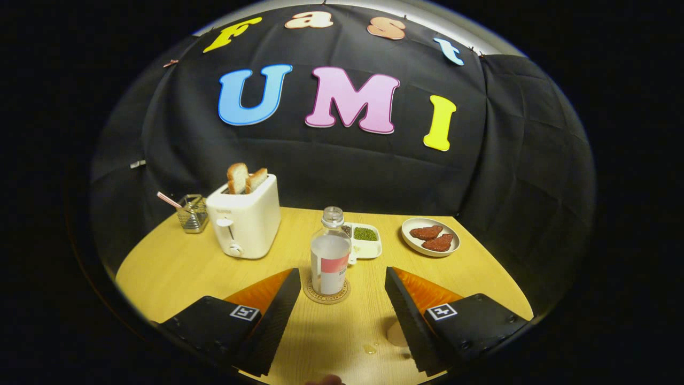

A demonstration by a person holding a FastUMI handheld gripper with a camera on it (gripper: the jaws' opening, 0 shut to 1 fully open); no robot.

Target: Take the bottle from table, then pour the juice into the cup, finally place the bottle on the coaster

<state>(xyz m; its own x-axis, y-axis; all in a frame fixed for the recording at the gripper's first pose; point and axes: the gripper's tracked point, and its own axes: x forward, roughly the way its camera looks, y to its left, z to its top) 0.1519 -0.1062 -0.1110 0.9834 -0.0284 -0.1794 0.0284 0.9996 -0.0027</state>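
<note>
The bottle [330, 251] stands upright on the coaster [326, 292], its final spot; the gripper [342, 302] has its jaws released wide, flanking it untouched on the table [171, 267].

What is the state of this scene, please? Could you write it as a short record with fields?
bottle: glass bottle, upright on the coaster, just ahead of the fingers
gripper: gripper open, fingers spread to either side of the bottle, touching nothing
toaster: white toaster beyond the left finger, two bread slices sticking up
dish: white divided dish behind the bottle, green grains in it
plate: plate with two reddish-brown pieces, beyond the right finger
holder: wire holder next to the toaster
table: wooden table, small wet spots between the fingers
</note>
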